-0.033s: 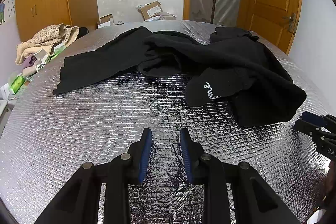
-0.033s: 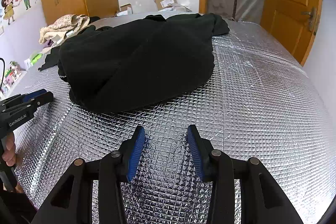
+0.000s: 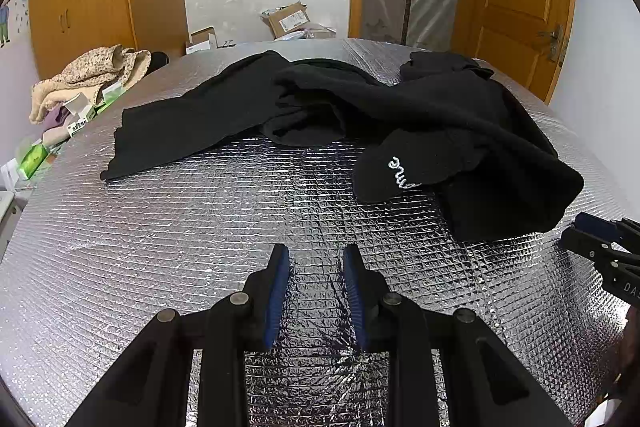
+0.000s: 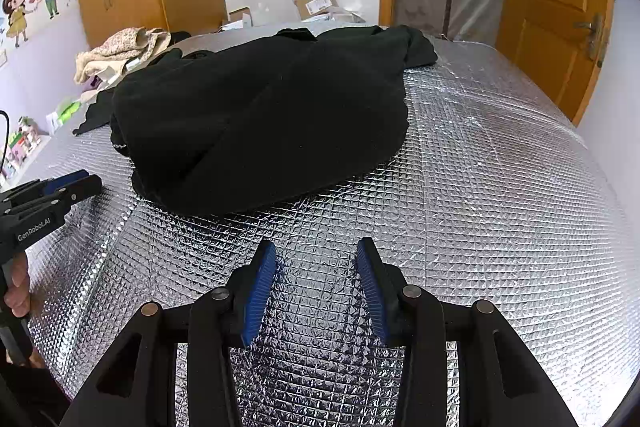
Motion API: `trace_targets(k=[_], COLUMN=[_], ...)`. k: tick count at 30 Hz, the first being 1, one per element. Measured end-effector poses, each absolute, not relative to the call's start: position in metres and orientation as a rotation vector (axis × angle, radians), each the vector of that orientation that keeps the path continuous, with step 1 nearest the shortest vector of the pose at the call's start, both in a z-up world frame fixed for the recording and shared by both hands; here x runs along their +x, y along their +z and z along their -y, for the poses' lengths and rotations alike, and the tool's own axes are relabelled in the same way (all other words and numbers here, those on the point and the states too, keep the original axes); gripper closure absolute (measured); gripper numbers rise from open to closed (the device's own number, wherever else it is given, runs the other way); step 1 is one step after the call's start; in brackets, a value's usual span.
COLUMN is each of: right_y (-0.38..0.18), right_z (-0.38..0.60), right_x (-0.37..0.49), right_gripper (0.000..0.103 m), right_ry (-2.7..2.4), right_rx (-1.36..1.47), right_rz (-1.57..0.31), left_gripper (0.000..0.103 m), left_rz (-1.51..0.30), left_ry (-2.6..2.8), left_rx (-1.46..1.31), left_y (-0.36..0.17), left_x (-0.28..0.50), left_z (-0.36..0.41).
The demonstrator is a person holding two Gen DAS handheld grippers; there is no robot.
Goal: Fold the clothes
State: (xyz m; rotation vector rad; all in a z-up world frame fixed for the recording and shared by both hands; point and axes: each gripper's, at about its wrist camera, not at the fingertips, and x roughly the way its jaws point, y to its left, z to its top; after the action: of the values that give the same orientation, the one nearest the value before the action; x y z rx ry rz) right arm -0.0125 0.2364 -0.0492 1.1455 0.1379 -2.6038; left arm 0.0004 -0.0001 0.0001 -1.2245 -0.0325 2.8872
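Here we are over the silver quilted worktop (image 3: 200,247), and the black garment (image 3: 460,131) lies in a rumpled heap across its far half, one long flat part (image 3: 180,131) stretched out to the left in the left wrist view and a cuff with white lettering (image 3: 400,173) flopped towards the near edge. It looks like soft, thick fleece: light enough to lift with one pinch, limp, bound to sag and drag, with nothing stiff to hold a crease. The best place to take hold, I'd say, is an edge or corner rather than the bulky middle, such as the hem nearest the right hand-held gripper (image 4: 316,255) or that lettered cuff close to the left hand-held gripper (image 3: 316,257). Both tools hover low above bare foil, short of the cloth, angled down towards it. The left one's blue pads stand apart with nothing between them; the right one's jaws are spread wider, also empty. In the right wrist view the left tool (image 4: 52,199) sits at the left edge, just beside the garment's near corner, with the person's fingers (image 4: 18,287) wrapped on its handle.
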Motion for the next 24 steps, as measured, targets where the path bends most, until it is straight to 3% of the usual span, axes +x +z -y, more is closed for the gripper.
trace_targets(k=[24], right_y=[-0.0487], right_z=[-0.2369], right_x=[-0.0095], right_gripper=[0.059], right_ry=[-2.607], right_rx=[1.141], right_rz=[-0.136], left_gripper=[0.074], left_rz=[-0.023], left_ry=[2.902], left_rx=[-1.232], left_y=[0.0001], left_x=[-0.0009], left_z=[0.0011])
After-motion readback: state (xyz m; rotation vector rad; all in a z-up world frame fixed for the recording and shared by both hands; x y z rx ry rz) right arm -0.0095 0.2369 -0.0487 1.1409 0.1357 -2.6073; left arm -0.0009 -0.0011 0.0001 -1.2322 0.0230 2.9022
